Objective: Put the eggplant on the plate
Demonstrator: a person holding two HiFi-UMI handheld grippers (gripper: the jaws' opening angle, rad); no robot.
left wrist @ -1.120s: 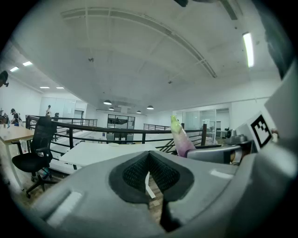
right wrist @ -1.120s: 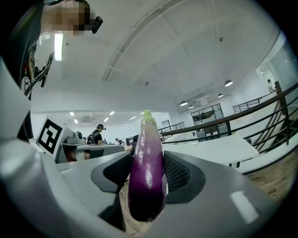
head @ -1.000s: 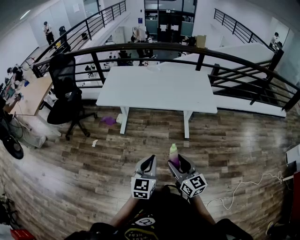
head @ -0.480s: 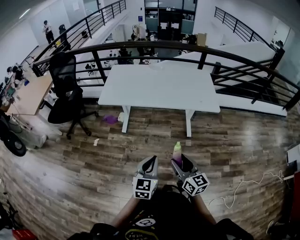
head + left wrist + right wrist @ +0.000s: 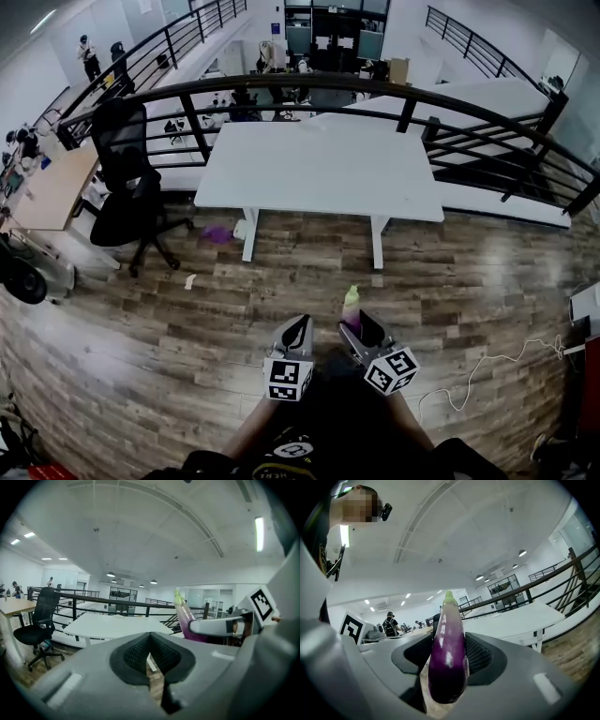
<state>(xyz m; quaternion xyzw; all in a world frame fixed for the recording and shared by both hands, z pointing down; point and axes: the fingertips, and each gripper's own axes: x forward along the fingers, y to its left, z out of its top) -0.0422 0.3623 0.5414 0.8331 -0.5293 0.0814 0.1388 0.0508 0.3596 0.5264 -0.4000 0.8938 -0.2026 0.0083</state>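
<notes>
One eggplant (image 5: 447, 658), still between right fingers (image 5: 482, 656)

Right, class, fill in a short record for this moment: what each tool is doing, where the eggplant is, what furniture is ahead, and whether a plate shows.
left tool: jaws together, nothing between them
right tool: closed on the eggplant
eggplant: purple, clamped between the pads, green cap end sticking out past the tips
ahead: white table with a bare top, in front of a dark railing
left of table: black office chair
plate: none in any view
</notes>
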